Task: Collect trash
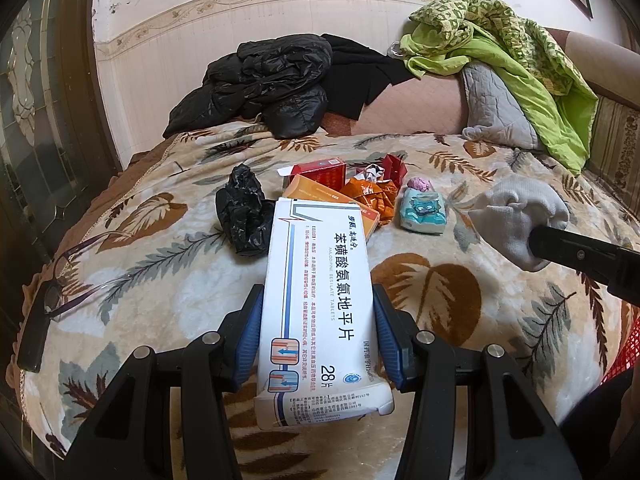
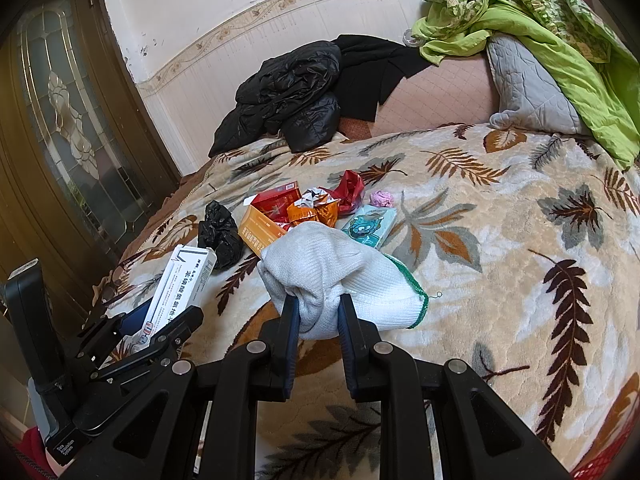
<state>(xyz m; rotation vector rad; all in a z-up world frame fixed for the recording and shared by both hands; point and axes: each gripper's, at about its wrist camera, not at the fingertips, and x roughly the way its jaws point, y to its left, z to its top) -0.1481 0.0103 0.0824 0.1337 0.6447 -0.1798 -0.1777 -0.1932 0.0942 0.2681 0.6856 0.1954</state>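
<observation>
My left gripper (image 1: 318, 334) is shut on a long white medicine box (image 1: 320, 304), its blue pads pressing the two long sides; the same white medicine box (image 2: 180, 284) shows at the left of the right wrist view. My right gripper (image 2: 319, 314) is shut on a bunched white knitted glove (image 2: 332, 276) with a green cuff edge, held above the blanket; the white glove (image 1: 520, 220) shows at the right of the left wrist view. On the leaf-patterned blanket (image 1: 440, 292) lie a crumpled black plastic bag (image 1: 242, 216), an orange box (image 1: 320, 194), a red cigarette box (image 1: 320, 170), crumpled orange and red wrappers (image 1: 374, 190), a blue tissue pack (image 1: 424, 212) and a pink paper ball (image 1: 419, 184).
Eyeglasses (image 1: 68, 280) and a black remote-like bar (image 1: 34, 332) lie at the bed's left edge. A black jacket (image 1: 264, 84), a grey pillow (image 1: 496, 108) and green bedding (image 1: 520, 56) are piled at the back. A glazed wooden door (image 2: 60, 120) stands left. Red mesh (image 1: 624, 344) shows at the right edge.
</observation>
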